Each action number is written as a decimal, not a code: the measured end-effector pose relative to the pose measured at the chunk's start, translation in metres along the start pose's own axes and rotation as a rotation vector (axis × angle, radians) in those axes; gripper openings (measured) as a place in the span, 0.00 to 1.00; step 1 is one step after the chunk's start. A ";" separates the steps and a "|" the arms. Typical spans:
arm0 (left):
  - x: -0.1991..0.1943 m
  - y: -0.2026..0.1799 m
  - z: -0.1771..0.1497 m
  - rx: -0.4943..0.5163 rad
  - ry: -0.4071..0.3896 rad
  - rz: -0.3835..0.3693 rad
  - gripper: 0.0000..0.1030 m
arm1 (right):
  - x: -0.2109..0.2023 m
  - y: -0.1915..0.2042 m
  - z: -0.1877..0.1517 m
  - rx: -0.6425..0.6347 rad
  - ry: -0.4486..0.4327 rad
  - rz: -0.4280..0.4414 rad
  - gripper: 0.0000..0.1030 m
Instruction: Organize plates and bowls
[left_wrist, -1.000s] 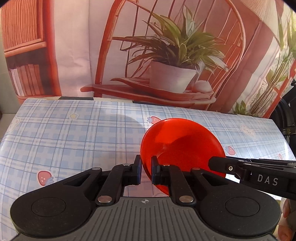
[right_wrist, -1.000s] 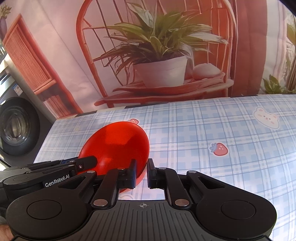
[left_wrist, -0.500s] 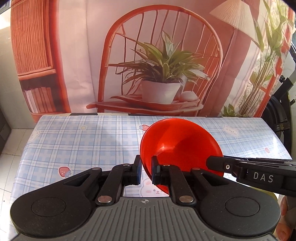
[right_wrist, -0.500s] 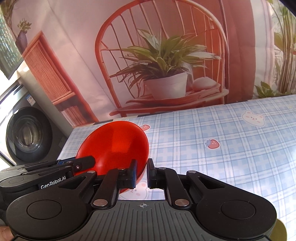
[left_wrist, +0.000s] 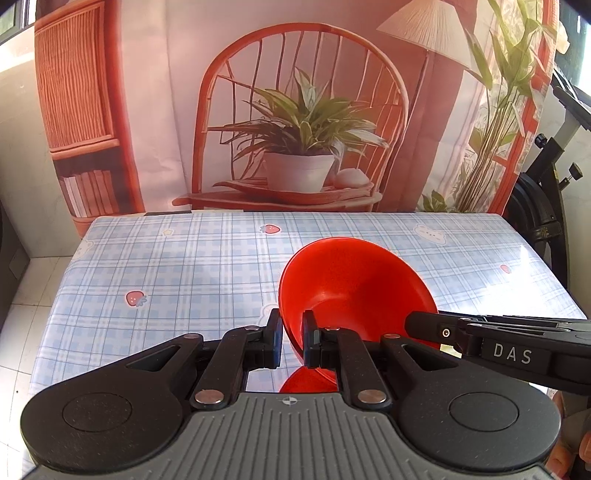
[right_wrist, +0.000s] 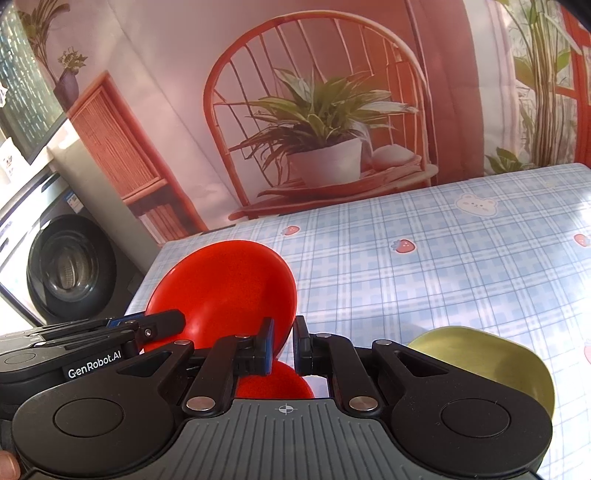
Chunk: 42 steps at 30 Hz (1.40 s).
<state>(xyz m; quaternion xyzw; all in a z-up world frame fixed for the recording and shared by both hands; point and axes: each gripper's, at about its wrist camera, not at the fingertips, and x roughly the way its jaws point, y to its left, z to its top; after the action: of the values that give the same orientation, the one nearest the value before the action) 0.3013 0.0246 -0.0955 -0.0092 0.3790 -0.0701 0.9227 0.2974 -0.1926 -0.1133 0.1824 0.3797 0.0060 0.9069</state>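
A table in blue plaid cloth carries a yellow-green bowl near its front edge.

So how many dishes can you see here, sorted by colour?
Red: 2, the lifted red bowl and a red dish mostly hidden beneath it.
Yellow-green: 1, a yellow-green dish.
Total: 3.

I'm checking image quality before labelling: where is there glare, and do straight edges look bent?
Left wrist view: bright glare on the tablecloth right of the red bowl; the table's far edge bows slightly. Right wrist view: sheen on the tablecloth's right side; the washing machine leans and curves at the left border.
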 end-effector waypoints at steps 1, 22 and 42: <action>-0.001 0.000 -0.003 -0.002 0.006 -0.005 0.11 | -0.004 -0.001 -0.005 0.004 0.000 0.002 0.09; -0.001 0.010 -0.060 -0.109 0.028 -0.035 0.12 | -0.004 0.000 -0.055 -0.038 0.037 -0.013 0.09; -0.007 0.022 -0.075 -0.201 -0.013 -0.004 0.31 | -0.008 0.005 -0.081 -0.127 -0.007 -0.026 0.18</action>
<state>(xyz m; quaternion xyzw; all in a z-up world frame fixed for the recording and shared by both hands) 0.2461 0.0499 -0.1456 -0.1030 0.3779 -0.0334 0.9195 0.2365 -0.1629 -0.1584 0.1195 0.3779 0.0178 0.9179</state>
